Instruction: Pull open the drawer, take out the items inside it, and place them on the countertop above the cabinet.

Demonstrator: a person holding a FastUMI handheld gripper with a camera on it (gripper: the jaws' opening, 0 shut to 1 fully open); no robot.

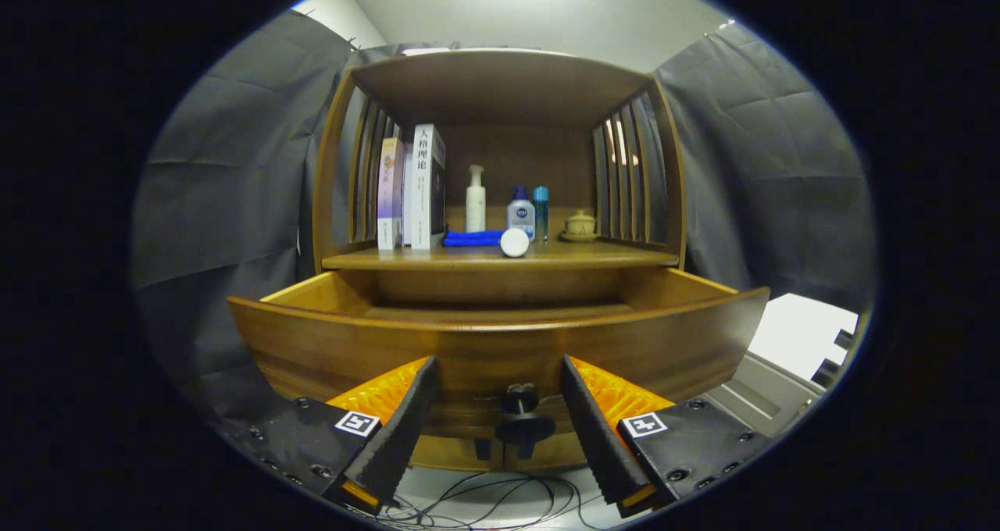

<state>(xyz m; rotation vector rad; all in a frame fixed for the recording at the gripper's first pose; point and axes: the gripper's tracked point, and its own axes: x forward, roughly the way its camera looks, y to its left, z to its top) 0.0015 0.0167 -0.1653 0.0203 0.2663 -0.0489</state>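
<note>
The wooden drawer (500,343) of the cabinet stands pulled out toward me, its curved front panel just ahead of my fingers. Its dark round knob (522,415) sits in the gap between the two fingers, touched by neither. My gripper (496,375) is open, its orange-and-black fingers (406,414) spread wide on either side of the knob. From this low angle the drawer's inside is hidden behind its front panel. On the countertop (594,256) above lie a blue cloth (473,238) and a white round lid-like item (515,242).
On the countertop stand several books (414,187) at the left, a white pump bottle (476,199), a small clear bottle with a blue cap (521,212), a slim blue bottle (541,212) and a small lidded cup (580,225). Cables (484,500) lie on the floor below the drawer.
</note>
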